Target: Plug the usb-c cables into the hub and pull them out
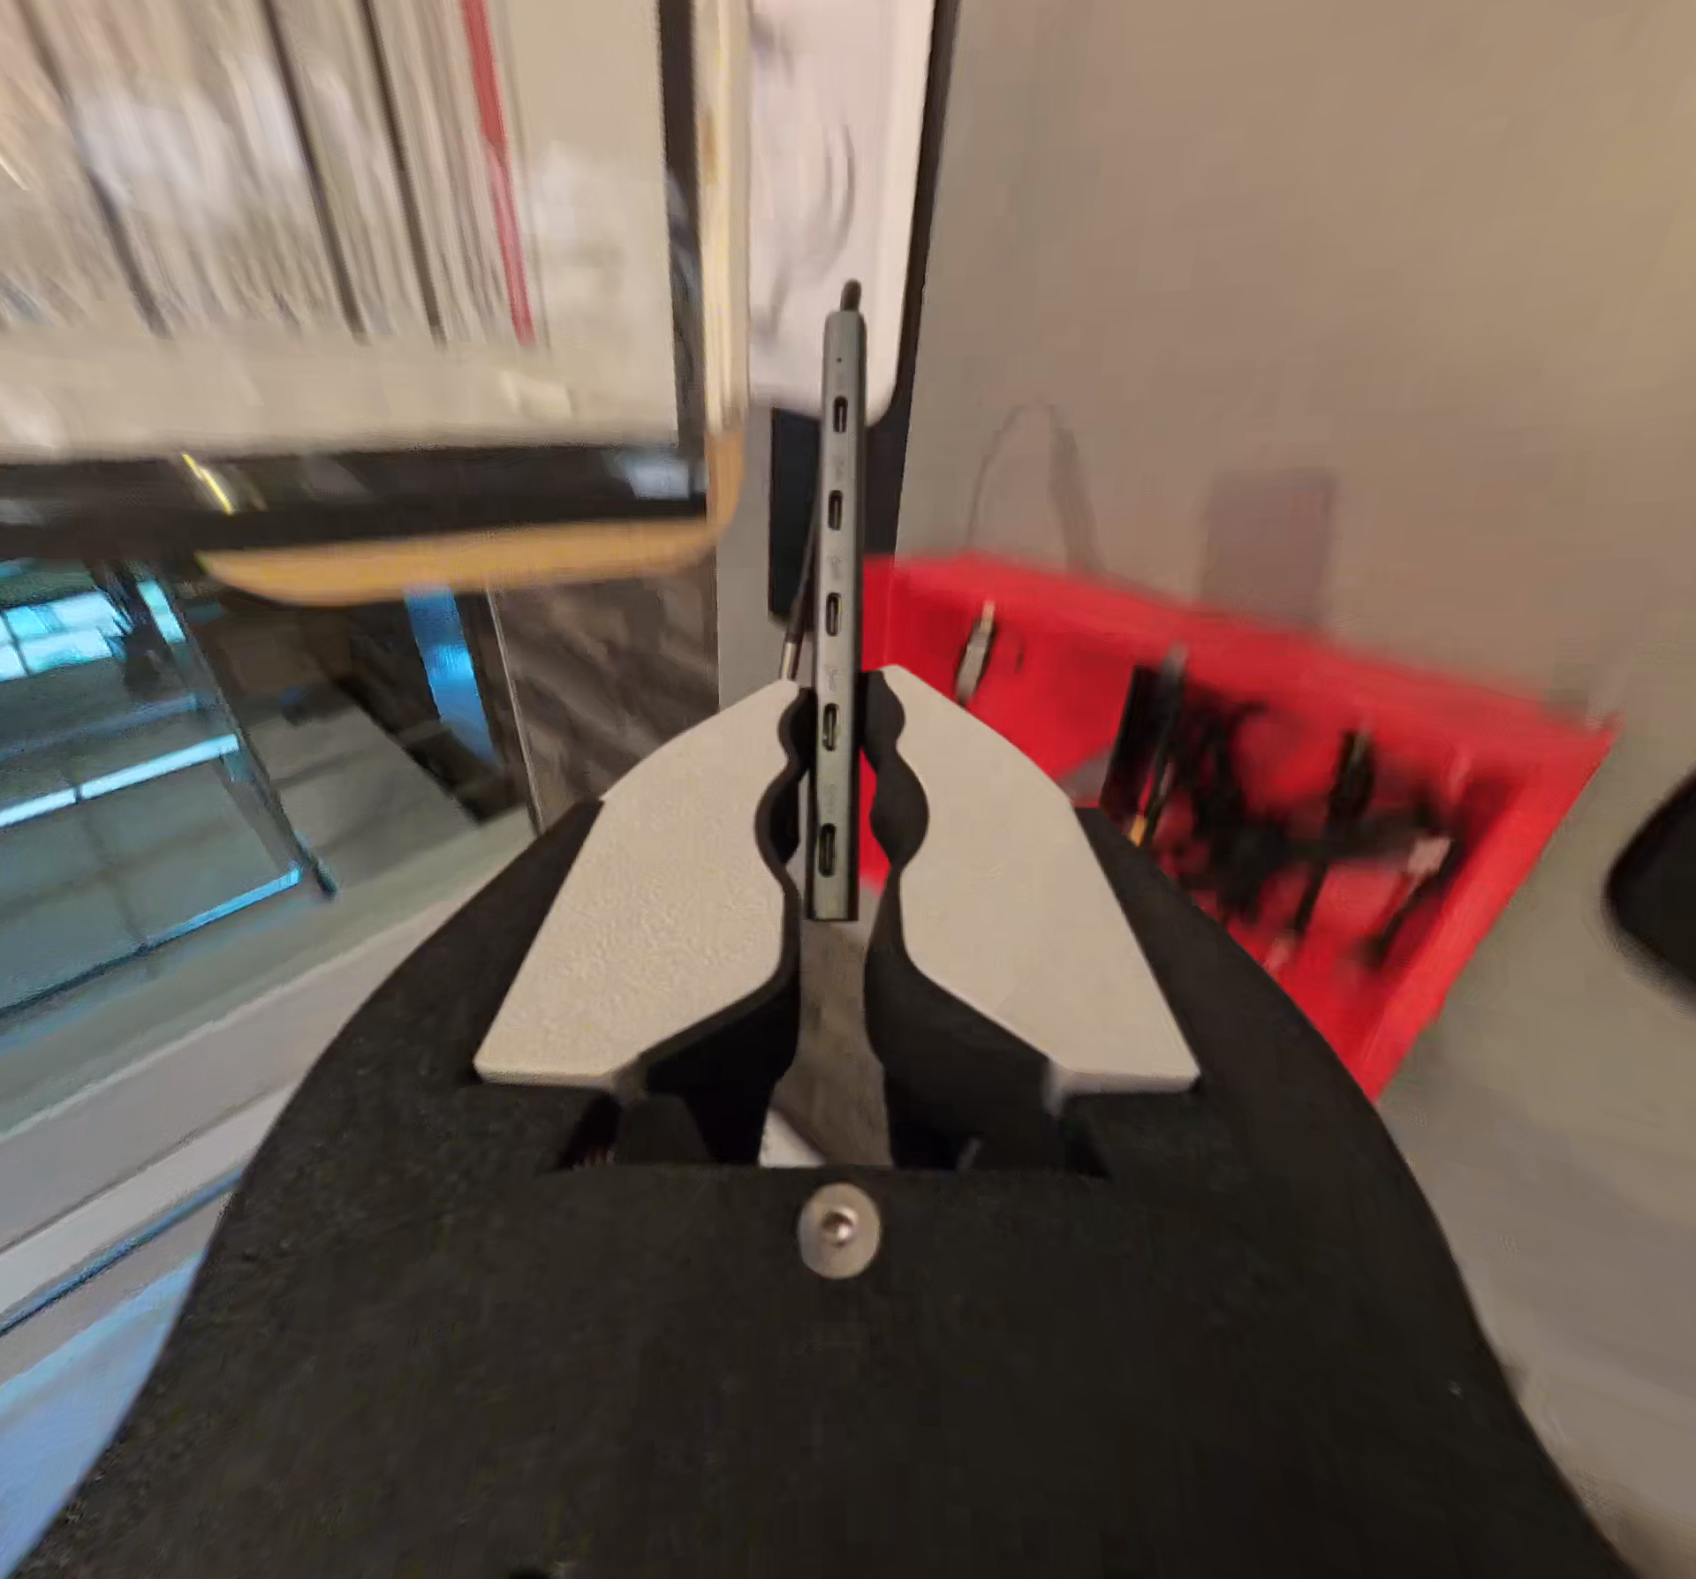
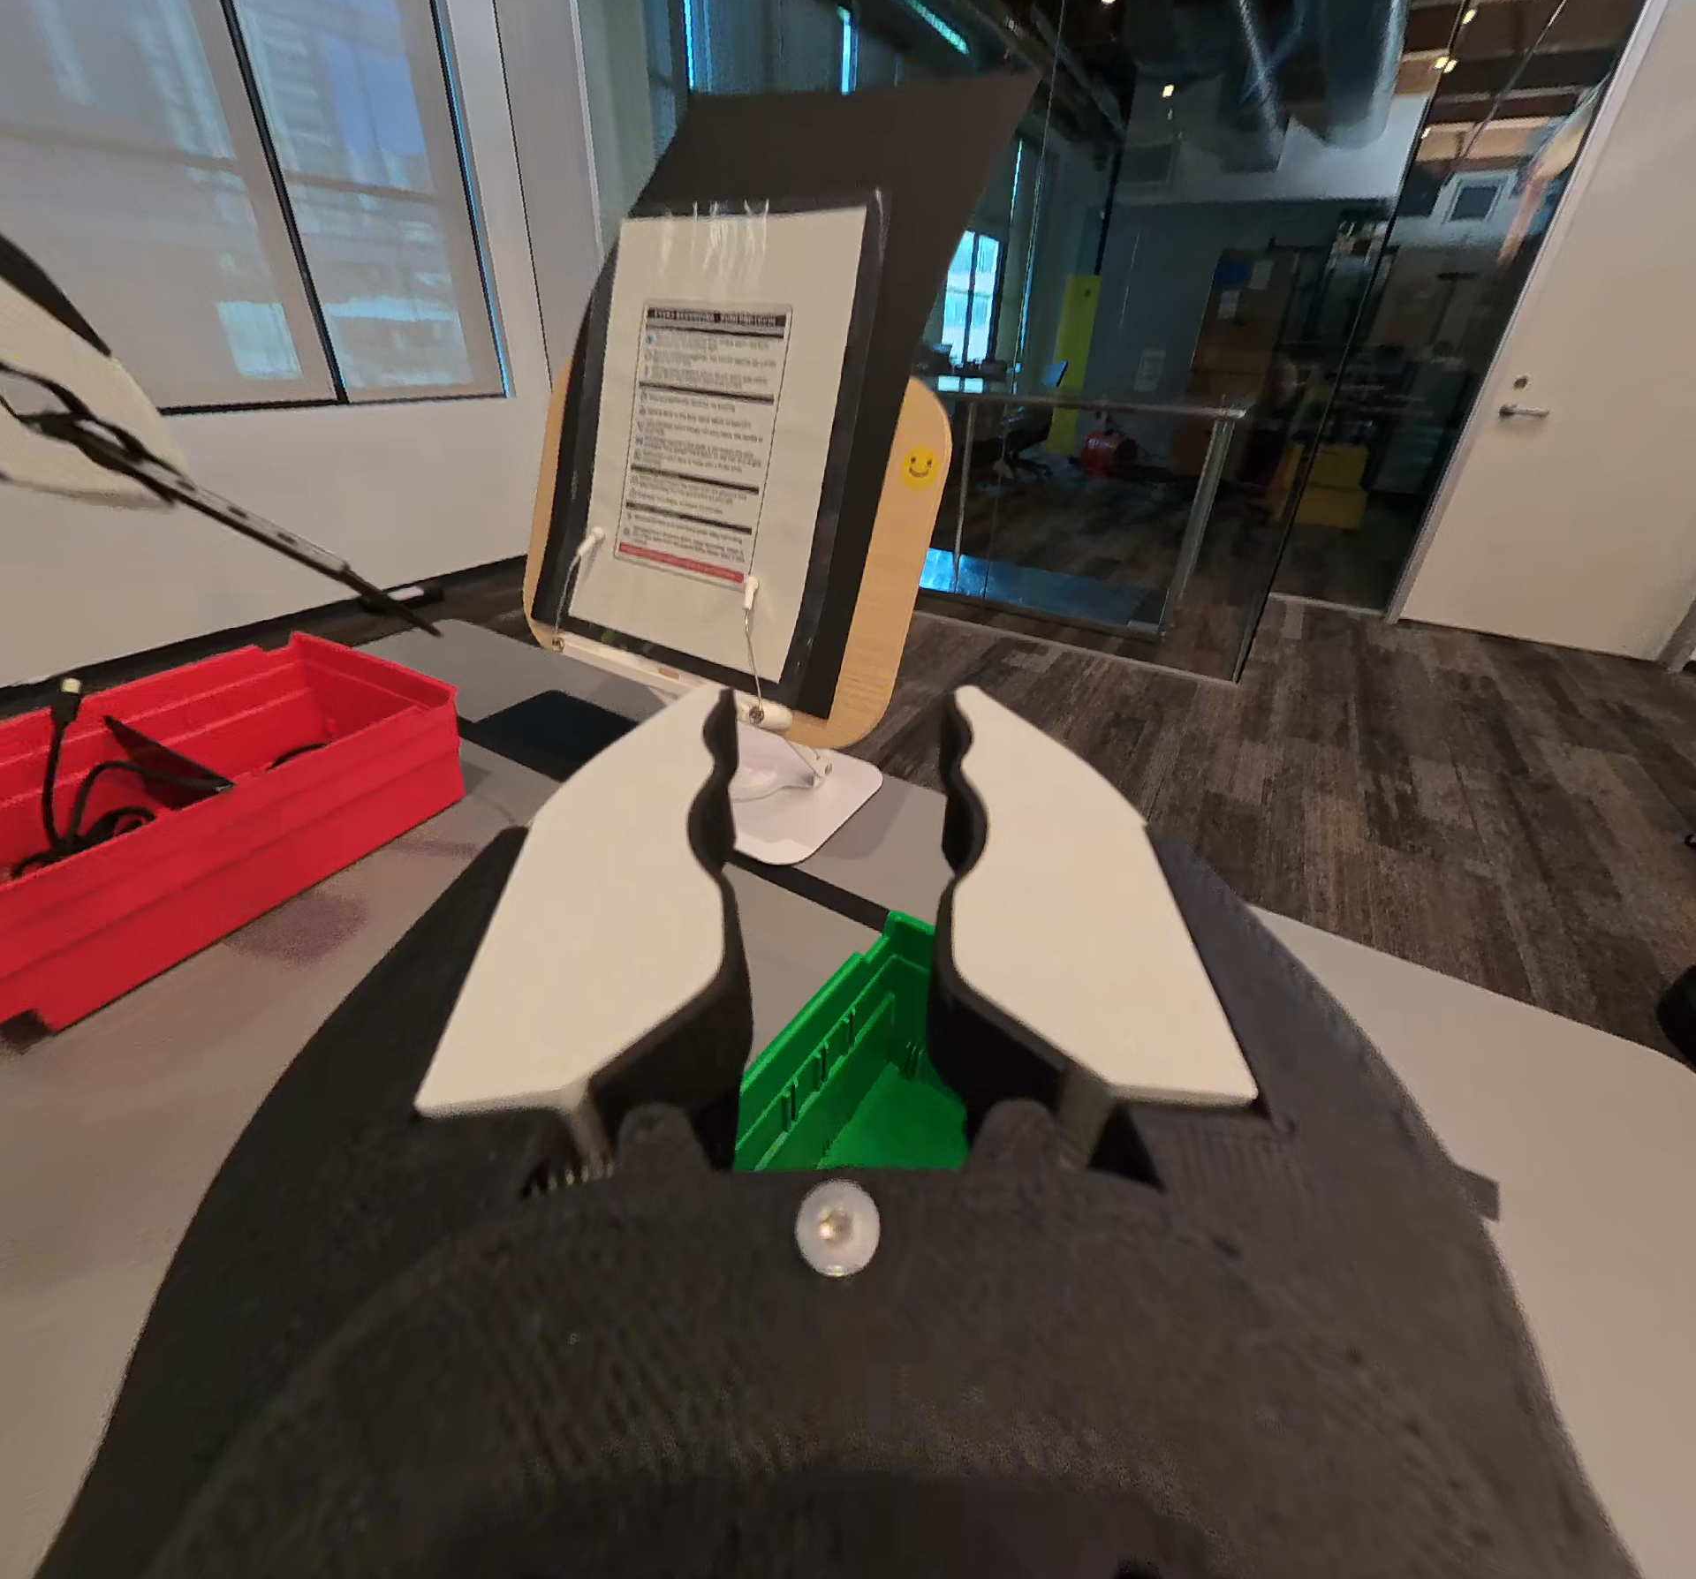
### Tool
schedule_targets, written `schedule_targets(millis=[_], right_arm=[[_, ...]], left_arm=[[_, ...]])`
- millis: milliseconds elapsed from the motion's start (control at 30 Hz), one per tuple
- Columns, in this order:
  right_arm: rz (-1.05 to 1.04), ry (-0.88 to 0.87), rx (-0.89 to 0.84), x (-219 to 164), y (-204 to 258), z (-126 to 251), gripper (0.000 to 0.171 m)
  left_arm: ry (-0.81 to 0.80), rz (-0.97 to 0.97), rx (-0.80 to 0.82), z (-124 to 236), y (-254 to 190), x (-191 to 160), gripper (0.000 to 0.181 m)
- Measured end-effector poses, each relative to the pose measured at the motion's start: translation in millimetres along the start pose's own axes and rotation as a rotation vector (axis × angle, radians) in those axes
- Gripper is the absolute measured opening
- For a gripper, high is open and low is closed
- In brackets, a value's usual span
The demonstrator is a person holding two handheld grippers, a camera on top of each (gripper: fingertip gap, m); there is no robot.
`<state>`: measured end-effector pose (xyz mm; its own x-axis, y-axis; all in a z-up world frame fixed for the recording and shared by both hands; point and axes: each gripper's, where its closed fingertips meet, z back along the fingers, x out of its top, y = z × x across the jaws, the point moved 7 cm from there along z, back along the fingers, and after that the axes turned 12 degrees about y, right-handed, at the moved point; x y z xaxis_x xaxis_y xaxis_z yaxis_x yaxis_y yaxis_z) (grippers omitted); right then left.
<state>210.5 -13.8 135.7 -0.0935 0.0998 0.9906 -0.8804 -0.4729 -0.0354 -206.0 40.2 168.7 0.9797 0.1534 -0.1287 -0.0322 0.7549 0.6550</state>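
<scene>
My left gripper (image 1: pixel 837 691) is shut on a slim grey USB-C hub (image 1: pixel 842 544), held on edge with its row of several ports facing the camera and all ports free. The hub's own short cable (image 1: pixel 800 608) hangs beside it. Black USB-C cables (image 1: pixel 1285 828) lie in a red bin (image 1: pixel 1505 856) to the right on the table. My right gripper (image 2: pixel 840 714) is open and holds nothing, above a green bin (image 2: pixel 844 1076). In the right wrist view the hub (image 2: pixel 239 516) shows at far left, held up in the air, above the red bin (image 2: pixel 275 801) with cables (image 2: pixel 83 810).
A document stand (image 2: pixel 734 471) with a printed sheet stands on the grey table (image 2: pixel 184 1076) behind the right gripper. A dark pad (image 2: pixel 551 728) lies beside its white base. A glass wall and a door are beyond the table. The left wrist view is blurred. Across from one pair of fingers to the other is roughly 40 centimetres.
</scene>
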Motion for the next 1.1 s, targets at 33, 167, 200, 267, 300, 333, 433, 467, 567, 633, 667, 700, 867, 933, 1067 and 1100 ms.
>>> schedule_targets(millis=[33, 167, 200, 267, 300, 333, 433, 467, 567, 633, 667, 700, 867, 933, 1067, 1100], right_arm=[[0.001, -0.017, -0.005, 2.7, 0.3, 5.8, 0.043], [0.004, -0.037, -0.029, 7.0, -0.6, 23.9, 0.043], [0.007, -0.034, -0.034, 6.8, -1.0, 27.1, 0.043], [0.011, -0.035, -0.036, 6.2, -1.9, 32.5, 0.043], [0.007, -0.041, -0.037, 6.2, -3.0, 34.8, 0.043], [0.0, -0.053, -0.037, 6.5, -4.6, 37.3, 0.043], [-0.036, -0.1, -0.012, 7.3, -8.8, 43.8, 0.043], [-0.05, -0.114, -0.002, 7.6, -10.1, 45.6, 0.043], [-0.066, -0.137, 0.002, 7.3, -13.7, 49.9, 0.041], [-0.07, -0.139, -0.006, 6.5, -15.8, 51.4, 0.041], [-0.073, -0.14, -0.005, 6.0, -16.6, 51.7, 0.041], [-0.078, -0.141, -0.003, 5.5, -17.4, 52.1, 0.041], [-0.091, -0.125, -0.024, 2.3, -22.0, 54.2, 0.041], [-0.09, -0.132, -0.028, 2.5, -22.4, 57.5, 0.042], [-0.117, -0.212, -0.005, 8.8, -22.3, 66.6, 0.042], [-0.127, -0.244, 0.006, 11.7, -21.6, 68.6, 0.041]], left_arm=[[-0.085, 0.036, 0.019, 6.7, -11.5, 19.1, 0.01], [-0.23, 0.058, 0.157, -9.7, -73.0, 88.6, 0.01], [-0.259, 0.041, 0.204, -20.3, -90.3, 105.0, 0.01], [-0.326, 0.015, 0.236, -44.6, -125.9, 133.7, 0.01], [-0.354, -0.002, 0.215, -57.0, -142.7, 144.4, 0.01], [-0.359, -0.014, 0.182, -68.8, -156.9, 152.0, 0.01], [-0.369, -0.01, 0.026, -92.3, -190.9, 164.2, 0.01], [-0.383, -0.002, -0.001, -96.1, -199.1, 165.8, 0.01], [-0.387, 0.03, -0.07, -105.8, -216.6, 165.8, 0.011], [-0.413, 0.081, -0.154, -109.5, -226.4, 164.9, 0.014], [-0.426, 0.108, -0.214, -111.0, -231.8, 164.6, 0.016], [-0.438, 0.132, -0.288, -111.7, -237.7, 164.8, 0.021], [-0.502, 0.31, -0.58, -112.2, -250.6, 165.7, 0.039], [-0.548, 0.398, -0.643, -105.7, -247.8, 159.0, 0.041], [-0.61, 0.582, -0.496, -66.7, -224.0, 116.9, 0.046], [-0.637, 0.651, -0.413, -53.6, -215.3, 98.5, 0.047]])
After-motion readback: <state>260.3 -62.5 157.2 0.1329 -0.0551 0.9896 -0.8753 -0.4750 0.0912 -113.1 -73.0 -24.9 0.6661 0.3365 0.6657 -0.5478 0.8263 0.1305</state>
